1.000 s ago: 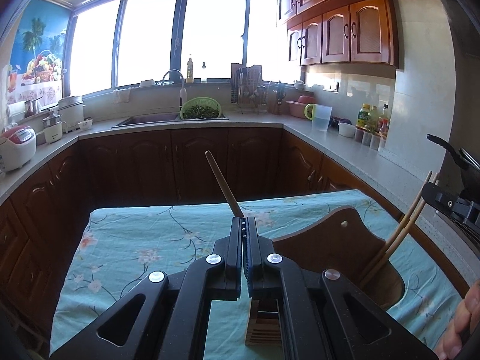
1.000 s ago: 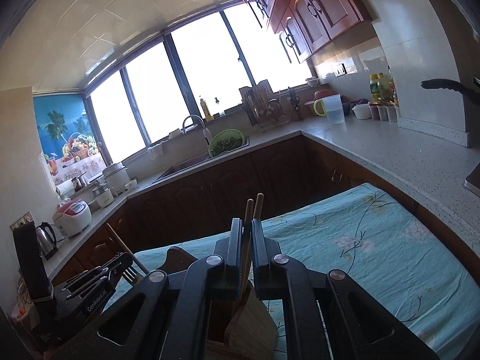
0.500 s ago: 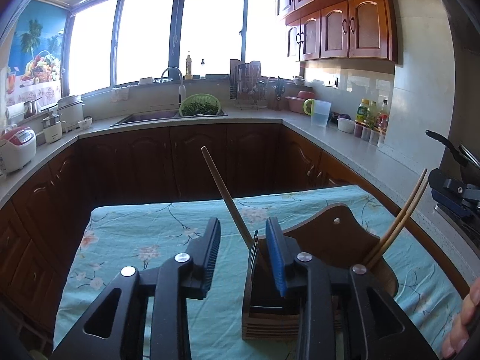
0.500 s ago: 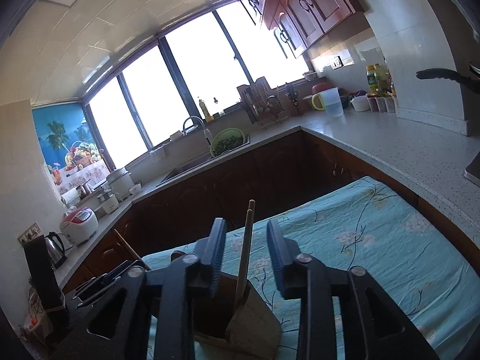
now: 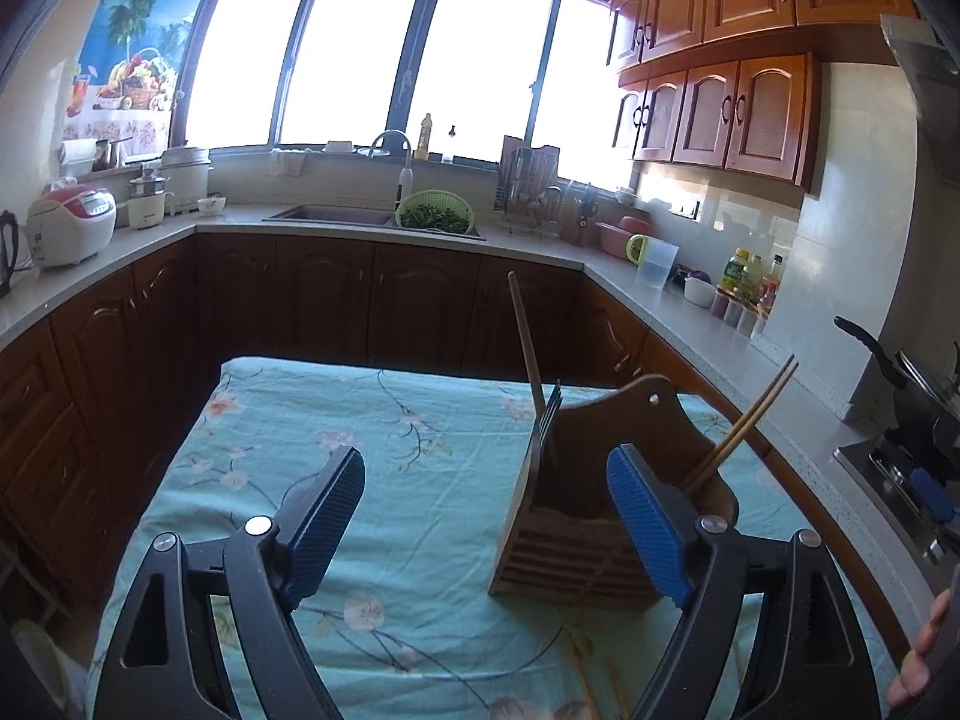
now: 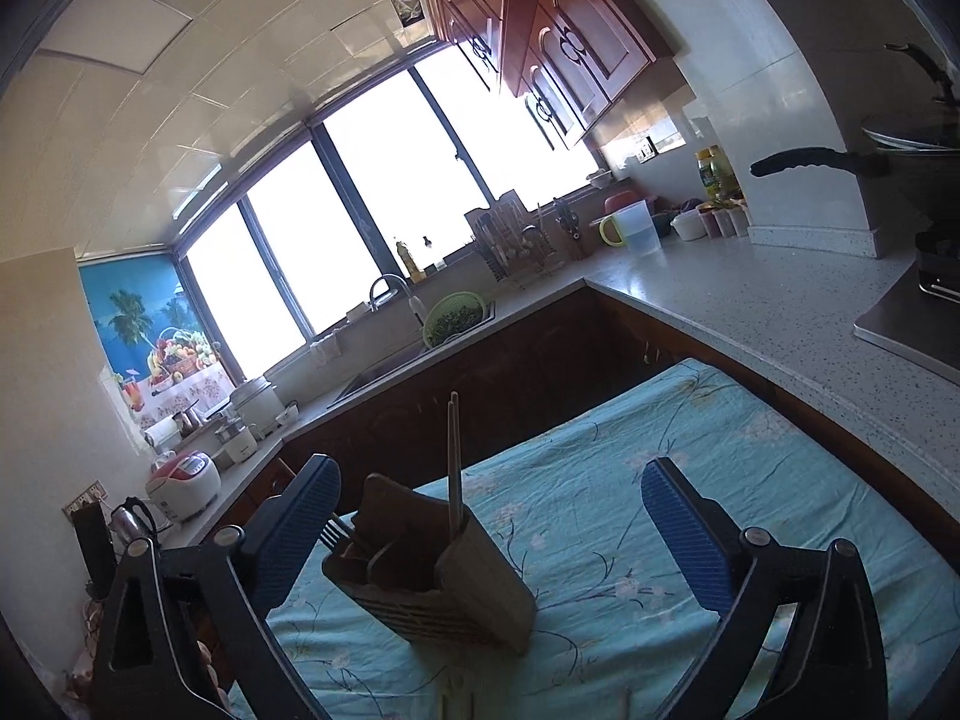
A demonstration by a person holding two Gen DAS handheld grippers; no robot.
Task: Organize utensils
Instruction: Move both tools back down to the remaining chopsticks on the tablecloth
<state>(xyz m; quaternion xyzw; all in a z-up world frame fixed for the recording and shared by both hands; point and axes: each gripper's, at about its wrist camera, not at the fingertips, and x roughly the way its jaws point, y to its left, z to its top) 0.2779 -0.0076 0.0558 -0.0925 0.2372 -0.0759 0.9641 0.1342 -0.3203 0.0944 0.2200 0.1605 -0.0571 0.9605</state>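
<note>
no legible text, labels or brands anywhere

Left wrist view: looking forward and slightly down past its claw, with the utensil holder (image 5: 576, 516) close ahead, right of centre.
Right wrist view: rolled, facing that holder (image 6: 438, 576) near, left of centre.
Shared: holder, tablecloth (image 5: 384, 480), sink counter.

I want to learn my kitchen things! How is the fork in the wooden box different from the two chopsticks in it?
The fork has dark prongs pointing up; the chopsticks are plain, pale sticks with no prongs. The fork only peeks above the wooden box, while the chopsticks poke out much higher. The fork is at the box's left end in the left view; the chopsticks lean out at its right end. Both stand inside the same box, and no tongs touch them.
</note>
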